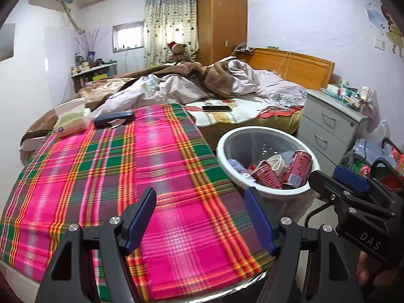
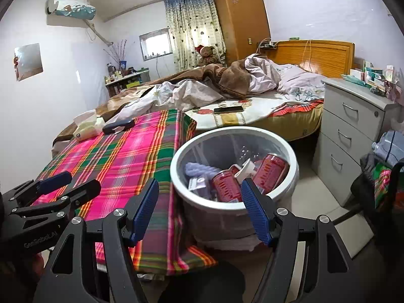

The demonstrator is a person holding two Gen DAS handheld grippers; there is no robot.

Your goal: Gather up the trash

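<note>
Left wrist view looks across a table draped in a pink and green plaid cloth (image 1: 141,176), with the left gripper (image 1: 199,217) hovering over it, its blue-padded jaws spread apart and nothing between them. Beside the table's right edge stands the white trash bin (image 1: 222,151), and the trash sits inside it: two red cans (image 1: 299,168), a crumpled white wrapper (image 1: 276,162) and some pale lilac scraps. The right gripper (image 1: 335,176) shows at the far right of this view, jaws parted and empty too.

From the right wrist view the bin (image 2: 277,192) fills the middle, almost straight beneath that gripper, which suits dropping things in from above (probably why the bin is parked tight against the table rather than out on the floor). The cans lean on one another in a loose heap, the way dropped things settle.

What is left on the cloth looks like belongings, not rubbish: a tissue pack (image 1: 72,123) and a dark case (image 1: 113,119) at the far end, close by the bed (image 1: 227,85), where a phone (image 1: 217,108) lies on a floral cover. With both grippers empty and the cloth otherwise bare, I judge the collecting is close to done, unless some scrap lies out of sight
</note>
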